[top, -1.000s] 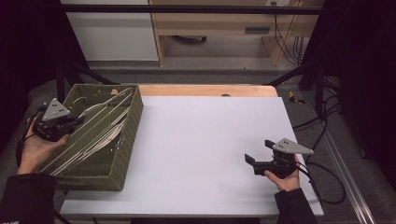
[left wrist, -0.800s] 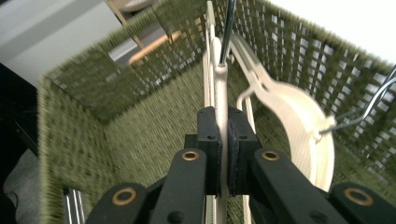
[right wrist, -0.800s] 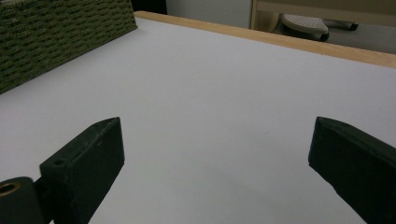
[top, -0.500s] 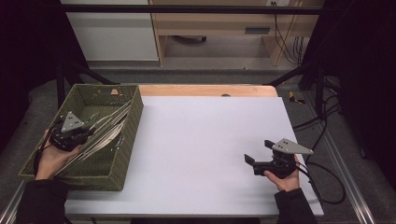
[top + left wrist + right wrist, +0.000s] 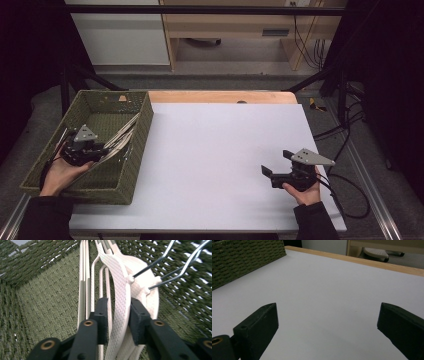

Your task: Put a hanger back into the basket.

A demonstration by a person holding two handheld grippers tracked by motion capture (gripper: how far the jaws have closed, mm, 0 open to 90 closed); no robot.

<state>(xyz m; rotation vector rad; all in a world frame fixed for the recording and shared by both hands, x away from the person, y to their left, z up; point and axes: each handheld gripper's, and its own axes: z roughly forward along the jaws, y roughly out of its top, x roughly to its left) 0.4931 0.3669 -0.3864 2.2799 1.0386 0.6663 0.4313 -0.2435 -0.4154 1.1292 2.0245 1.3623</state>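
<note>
Dim room, white tabletop [image 5: 220, 160] with a wood strip along the far edge, shelving and cables beyond. Green woven basket [image 5: 127, 165] sits at the tabletop's left edge, running from the far left corner down toward the near left corner.

Left gripper [image 5: 102, 148] is down inside the basket, near its middle, hand under it. Cream plastic hangers [image 5: 120, 290] lie in a stack in the basket, leaning diagonally toward the basket's far right corner, wire hooks [image 5: 160, 267] pointing at the right wall. In the left gripper view the top hanger's textured arm runs straight up between the two black fingers [image 5: 102, 315]. Jaws have just been opening and stand a little apart, a narrow gap. The hanger arm fills most of that gap; left finger looks just beside it, right finger close or touching, contact hard to tell. More hanger bars lie left of the left finger, outside the jaws. No clear squeeze on the hanger, so it reads as loosely bracketed, not clamped.

Right gripper [image 5: 275, 165] hovers low over the tabletop near the near right corner, held in the hand, pointing left toward the basket. In the right gripper view its fingers [image 5: 259, 327] are spread wide, nothing between them, bare white surface under them. Well apart from the hangers and the basket.
</note>
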